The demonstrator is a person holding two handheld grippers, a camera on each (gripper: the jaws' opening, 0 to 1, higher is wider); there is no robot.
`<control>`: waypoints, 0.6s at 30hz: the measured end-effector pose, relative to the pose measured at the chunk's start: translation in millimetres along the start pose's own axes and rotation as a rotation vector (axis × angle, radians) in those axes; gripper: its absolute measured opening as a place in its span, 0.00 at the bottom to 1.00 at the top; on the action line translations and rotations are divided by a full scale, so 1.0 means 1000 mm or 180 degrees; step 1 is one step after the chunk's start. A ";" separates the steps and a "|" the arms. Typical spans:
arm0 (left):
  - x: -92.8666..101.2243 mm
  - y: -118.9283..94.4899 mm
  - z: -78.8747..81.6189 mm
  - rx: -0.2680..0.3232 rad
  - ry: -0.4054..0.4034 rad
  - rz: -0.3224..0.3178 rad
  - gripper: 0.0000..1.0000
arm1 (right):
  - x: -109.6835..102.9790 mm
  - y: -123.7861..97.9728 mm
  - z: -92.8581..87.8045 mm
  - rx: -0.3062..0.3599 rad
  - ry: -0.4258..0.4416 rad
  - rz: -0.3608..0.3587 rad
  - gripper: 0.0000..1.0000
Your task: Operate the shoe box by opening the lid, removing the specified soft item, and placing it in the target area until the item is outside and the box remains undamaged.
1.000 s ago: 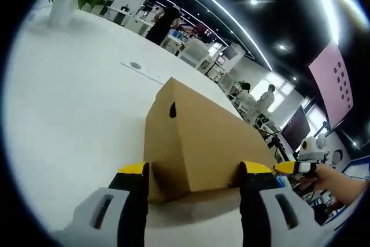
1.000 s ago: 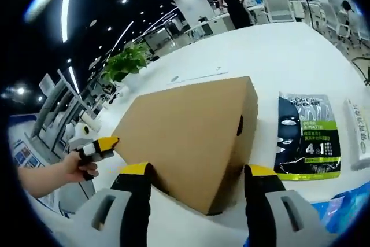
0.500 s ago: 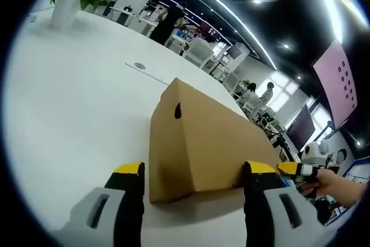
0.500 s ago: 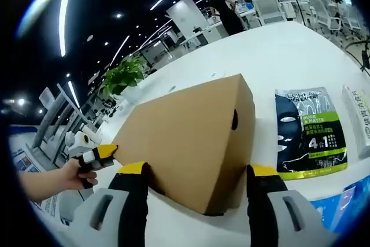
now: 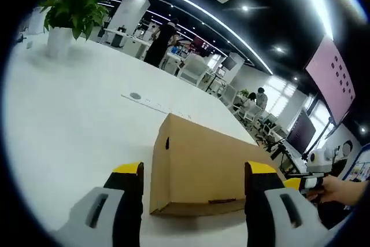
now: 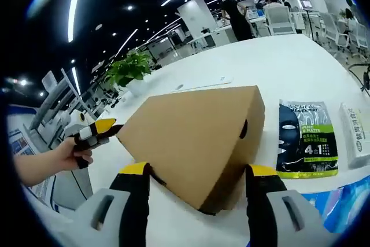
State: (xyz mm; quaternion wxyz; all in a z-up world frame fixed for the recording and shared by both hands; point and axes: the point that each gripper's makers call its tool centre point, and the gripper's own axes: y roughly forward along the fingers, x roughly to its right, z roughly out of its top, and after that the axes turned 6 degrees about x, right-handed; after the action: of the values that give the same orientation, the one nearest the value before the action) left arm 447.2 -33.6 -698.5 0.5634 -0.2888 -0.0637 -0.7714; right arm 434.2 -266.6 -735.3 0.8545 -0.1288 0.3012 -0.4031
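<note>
Right tool [image 6: 198, 173] astride closed shoe box [image 6: 191, 137]

The box [image 5: 202, 172] is plain tan-brown cardboard with a small dark hole in its end; in the right gripper view the box [image 6: 185, 137] shows the same tan. The counter [image 5: 69, 114] is white. The left gripper [image 5: 193, 201] is light grey with black fingers [image 5: 128, 201] tipped in yellow, and the right gripper [image 6: 196, 201] is coloured alike. The packet [image 6: 304, 140] is black with a bright green band and white lettering. The plant [image 5: 72, 7] is green in a white pot. A wall panel [image 5: 332, 73] is pink with dark dots
</note>
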 end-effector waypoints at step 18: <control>0.052 -0.061 -0.003 0.0002 0.0281 -0.0247 0.78 | 0.039 0.004 -0.006 -0.0634 -0.0912 -0.0334 0.73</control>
State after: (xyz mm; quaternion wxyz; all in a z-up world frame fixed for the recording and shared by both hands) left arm 380.8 -56.1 -660.5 0.5355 -0.2517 -0.0502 -0.8046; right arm 452.3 -293.7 -757.4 0.8495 -0.2846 0.2076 -0.3929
